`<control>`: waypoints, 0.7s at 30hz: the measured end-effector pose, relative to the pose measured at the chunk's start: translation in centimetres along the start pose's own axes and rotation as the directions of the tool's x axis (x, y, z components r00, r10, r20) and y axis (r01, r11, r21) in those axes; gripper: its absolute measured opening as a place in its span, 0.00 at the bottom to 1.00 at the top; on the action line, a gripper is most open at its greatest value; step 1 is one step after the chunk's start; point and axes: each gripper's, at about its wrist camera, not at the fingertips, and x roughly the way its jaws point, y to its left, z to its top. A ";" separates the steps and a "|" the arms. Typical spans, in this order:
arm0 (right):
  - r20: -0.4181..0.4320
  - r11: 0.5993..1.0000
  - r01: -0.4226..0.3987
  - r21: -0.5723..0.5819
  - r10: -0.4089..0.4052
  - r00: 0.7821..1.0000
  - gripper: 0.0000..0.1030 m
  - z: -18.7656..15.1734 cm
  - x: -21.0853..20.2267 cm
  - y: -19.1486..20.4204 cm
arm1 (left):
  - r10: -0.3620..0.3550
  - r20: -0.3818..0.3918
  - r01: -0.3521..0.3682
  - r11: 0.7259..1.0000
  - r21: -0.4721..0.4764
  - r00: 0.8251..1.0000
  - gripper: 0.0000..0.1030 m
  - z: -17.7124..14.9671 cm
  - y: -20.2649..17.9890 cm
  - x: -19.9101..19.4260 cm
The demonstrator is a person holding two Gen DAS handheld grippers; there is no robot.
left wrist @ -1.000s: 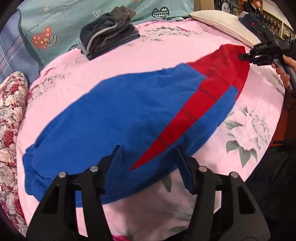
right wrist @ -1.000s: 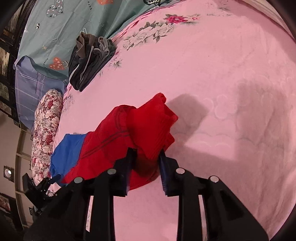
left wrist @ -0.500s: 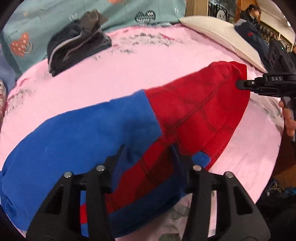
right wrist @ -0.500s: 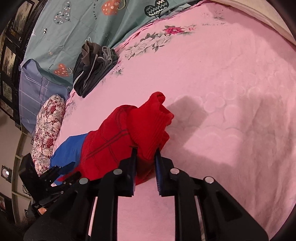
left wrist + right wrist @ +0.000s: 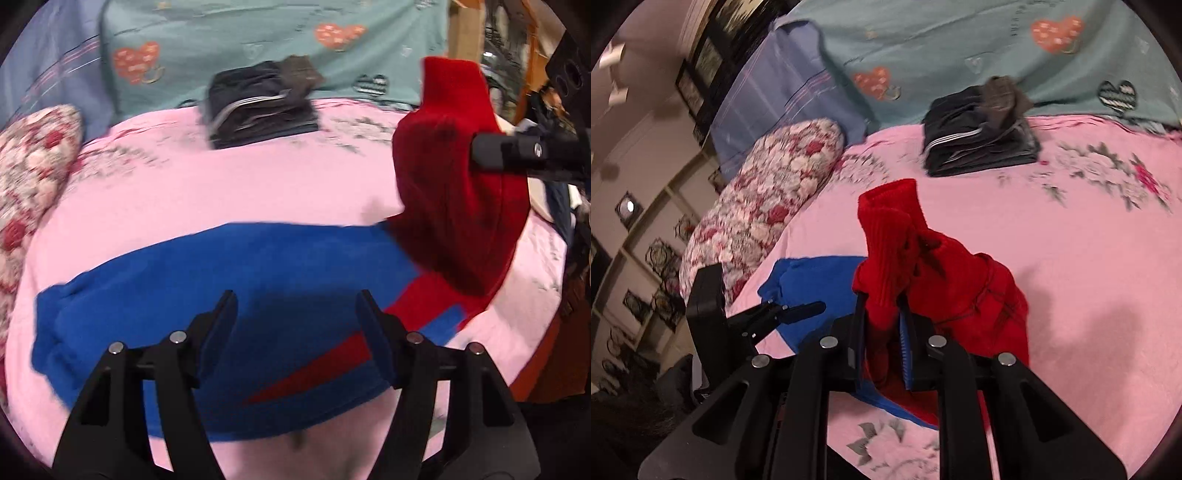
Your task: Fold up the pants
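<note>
Tongs: your right tongs (image 5: 881, 321) stay clamped on the red cuff of the pants (image 5: 236, 295), now lifted off the bed (image 5: 258, 184). Left tongs (image 5: 295, 325) gape, apparently empty over the blue part. Fold-over has begun.

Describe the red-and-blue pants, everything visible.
The pants look like soft fleece: mostly blue, with a red panel and a ribbed red cuff. The blue part lies flat on the pink bedsheet. The red leg end is lifted off the sheet, pinched in the right gripper jaws. The left gripper is open over the blue fabric.
</note>
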 end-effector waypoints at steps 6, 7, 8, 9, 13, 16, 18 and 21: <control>-0.333 0.998 -0.036 -0.054 0.016 0.943 0.27 -3.6 14.2 3.8 | 0.095 -0.087 -0.106 0.986 -0.129 0.992 0.66 -3.7 6.6 -0.3; -0.340 0.998 -0.045 -0.053 0.025 0.940 0.27 -4.1 14.6 3.8 | 0.099 -0.087 -0.111 0.984 -0.138 0.991 0.66 -4.0 7.2 -0.6; -0.315 0.995 -0.052 -0.080 0.025 0.949 0.27 -4.2 13.8 4.2 | 0.104 -0.082 -0.115 0.983 -0.140 0.991 0.66 -4.3 7.6 -0.9; -0.294 0.994 -0.060 -0.097 0.029 0.955 0.27 -4.1 12.5 4.4 | 0.105 -0.069 -0.114 0.984 -0.140 0.992 0.66 -4.6 7.9 -1.4; -0.144 0.970 0.050 -0.236 -0.086 0.986 0.31 -2.9 6.9 5.3 | 0.083 0.007 -0.082 0.991 -0.109 0.997 0.69 -3.4 7.3 -2.8; -0.145 0.936 0.121 -0.330 -0.177 0.974 0.31 -2.9 7.0 5.8 | 0.072 0.014 -0.071 0.996 -0.059 0.997 0.71 -2.3 5.6 -1.1; -0.194 0.918 0.128 -0.376 -0.213 0.957 0.31 -3.4 8.9 5.8 | 0.091 -0.021 -0.092 0.995 -0.030 0.996 0.71 -2.3 4.8 0.8; -0.258 0.883 0.149 -0.446 -0.286 0.923 0.32 -4.9 12.1 5.9 | 0.098 -0.086 -0.102 0.994 -0.042 0.991 0.72 -3.1 4.9 3.2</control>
